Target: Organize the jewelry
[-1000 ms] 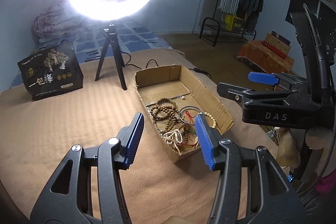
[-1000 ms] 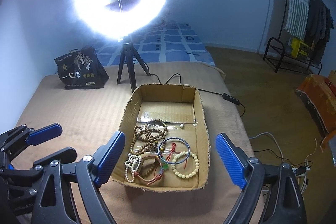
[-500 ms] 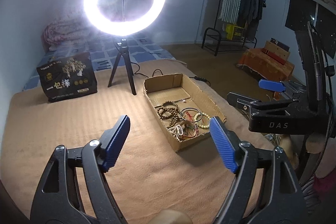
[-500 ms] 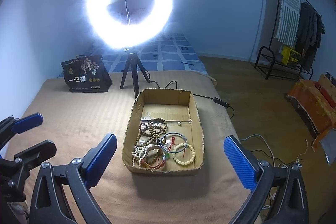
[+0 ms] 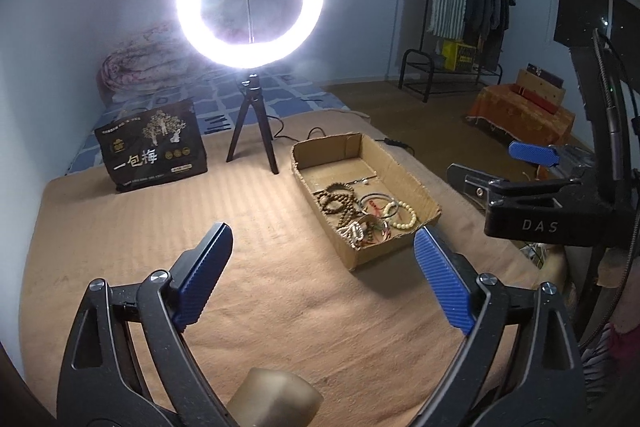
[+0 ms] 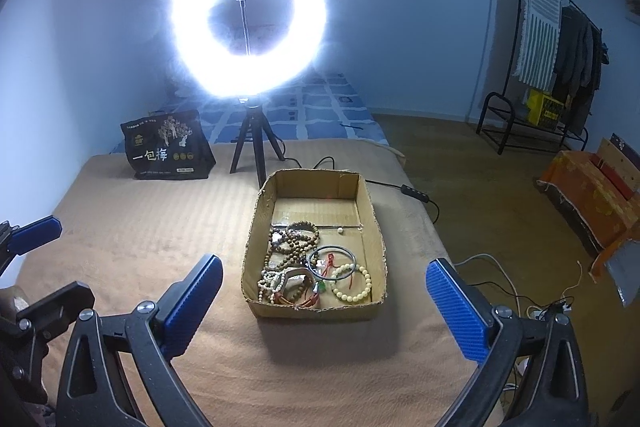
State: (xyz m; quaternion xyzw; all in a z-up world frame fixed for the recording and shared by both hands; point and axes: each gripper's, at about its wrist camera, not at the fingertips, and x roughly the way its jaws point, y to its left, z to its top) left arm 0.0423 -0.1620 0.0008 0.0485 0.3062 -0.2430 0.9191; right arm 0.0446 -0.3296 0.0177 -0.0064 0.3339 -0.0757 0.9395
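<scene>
The jewelry (image 6: 310,265) is gathered in the near half of a shallow cardboard box (image 6: 376,227) set on a tan blanket (image 6: 132,227) over the bed; the far half of the box is bare. Both claws are held above the blanket on the near side of the box with nothing between their blue pads: the left claw (image 5: 322,277) is seen opening, already wide, and the right claw (image 6: 326,301) is spread fully.

The chief risk is judged to lie in the tangle — dark wooden bead strands (image 6: 296,239) are coiled over one another, and red cords run through the pale bead bracelet (image 6: 352,281) and the thin dark bangle (image 6: 332,257), so if one piece were pinched, others could be dragged out with it. A small loose bead (image 6: 340,229) could be knocked or rolled away. The low box walls could be caught by a pad, and the light box shifted or tipped on the soft blanket.
</scene>
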